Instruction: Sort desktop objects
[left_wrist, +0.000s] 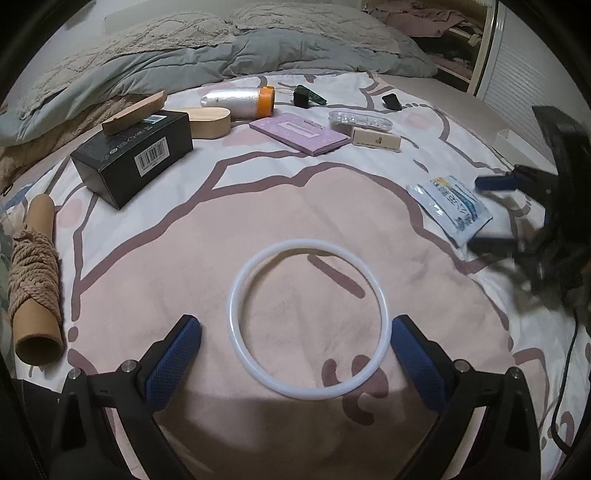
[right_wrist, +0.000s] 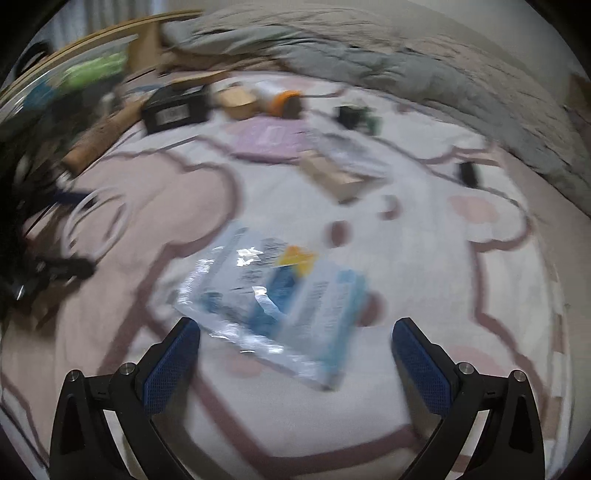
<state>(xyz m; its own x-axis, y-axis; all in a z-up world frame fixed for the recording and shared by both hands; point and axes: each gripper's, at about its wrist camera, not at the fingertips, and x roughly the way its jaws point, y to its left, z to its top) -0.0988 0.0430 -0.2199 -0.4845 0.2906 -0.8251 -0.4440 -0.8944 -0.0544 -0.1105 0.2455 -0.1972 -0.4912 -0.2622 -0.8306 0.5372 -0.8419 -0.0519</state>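
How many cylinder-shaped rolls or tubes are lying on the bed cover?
2. The cardboard tube wound with rope lies at the left edge; the clear film roll with an orange end lies far back, beside the wooden oval box. Others may be hidden.

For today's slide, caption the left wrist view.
Open left hand-held gripper faces a white ring lying on the pink bedspread.

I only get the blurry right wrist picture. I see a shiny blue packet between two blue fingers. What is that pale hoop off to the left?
Observer: It is a white ring lying flat on the pink bedspread, between the open fingers of the left gripper.
Operator: Is that gripper touching it?
Observer: No, both pads sit apart from it.
Operator: And the dark blur behind?
Observer: A black box with a barcode label, a tan strip resting on top.
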